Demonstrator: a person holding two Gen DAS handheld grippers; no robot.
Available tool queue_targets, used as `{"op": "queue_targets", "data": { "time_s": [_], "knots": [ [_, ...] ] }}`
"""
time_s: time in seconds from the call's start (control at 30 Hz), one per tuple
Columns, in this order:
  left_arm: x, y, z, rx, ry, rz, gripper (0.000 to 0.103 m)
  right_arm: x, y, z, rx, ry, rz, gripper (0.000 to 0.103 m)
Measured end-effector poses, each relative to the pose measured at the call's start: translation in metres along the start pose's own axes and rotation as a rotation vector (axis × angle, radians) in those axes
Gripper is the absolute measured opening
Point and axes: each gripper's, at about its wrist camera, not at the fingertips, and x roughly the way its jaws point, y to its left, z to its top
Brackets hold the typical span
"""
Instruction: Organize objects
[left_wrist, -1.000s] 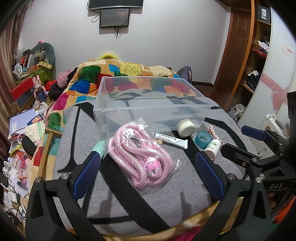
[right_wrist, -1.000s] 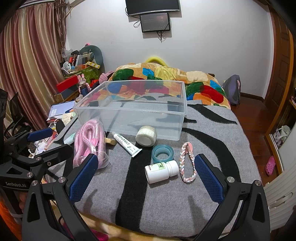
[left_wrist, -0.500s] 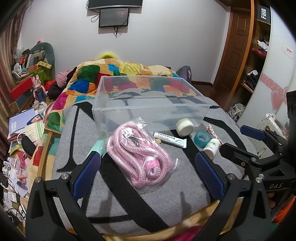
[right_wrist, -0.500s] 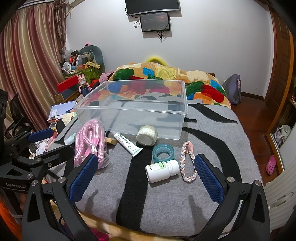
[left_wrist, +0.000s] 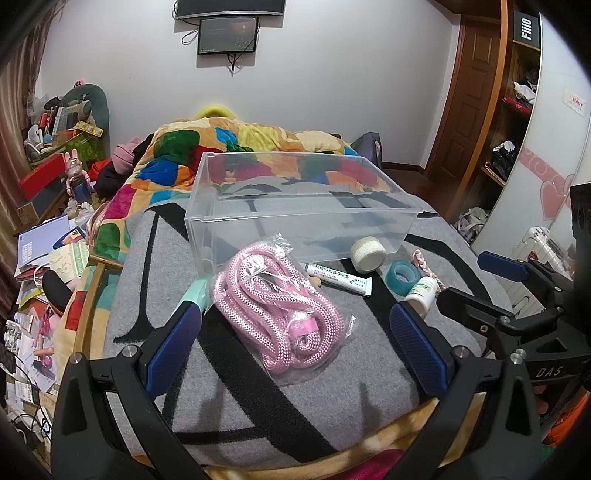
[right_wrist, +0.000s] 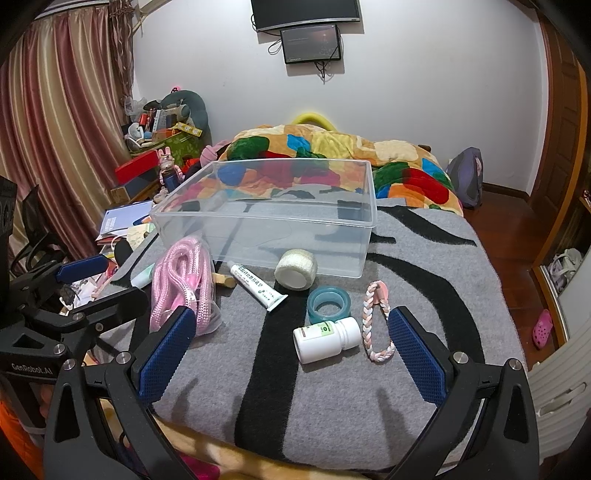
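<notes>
A clear plastic bin (left_wrist: 295, 218) (right_wrist: 266, 236) stands empty on the grey and black blanket (right_wrist: 424, 387). In front of it lie a bagged pink rope (left_wrist: 277, 310) (right_wrist: 181, 288), a white tube (left_wrist: 340, 278) (right_wrist: 256, 286), a white bandage roll (left_wrist: 367, 254) (right_wrist: 296, 268), a teal tape ring (left_wrist: 402, 277) (right_wrist: 328, 304), a white pill bottle (left_wrist: 421, 295) (right_wrist: 327, 339) and a braided pink loop (right_wrist: 376, 321). My left gripper (left_wrist: 295, 350) is open around the near end of the rope. My right gripper (right_wrist: 290, 354) is open, its fingers on either side of the bottle and loop.
A colourful quilt (right_wrist: 332, 155) lies behind the bin. Cluttered books and boxes (left_wrist: 40, 236) fill the floor to the left. A wardrobe and door (left_wrist: 517, 110) stand to the right. A mint green object (left_wrist: 194, 293) and a wooden piece (right_wrist: 223, 281) lie beside the rope.
Both grippers have edged slightly forward toward the objects. Nothing has been taken hold of.
</notes>
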Motion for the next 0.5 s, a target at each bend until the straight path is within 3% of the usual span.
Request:
{"op": "queue_targets", "data": {
  "time_s": [0.5],
  "knots": [
    [0.0009, -0.0004, 0.0003, -0.001, 0.002, -0.003, 0.103, -0.001, 0.0007, 0.0002, 0.006, 0.003, 0.013, 0.103]
  ]
}}
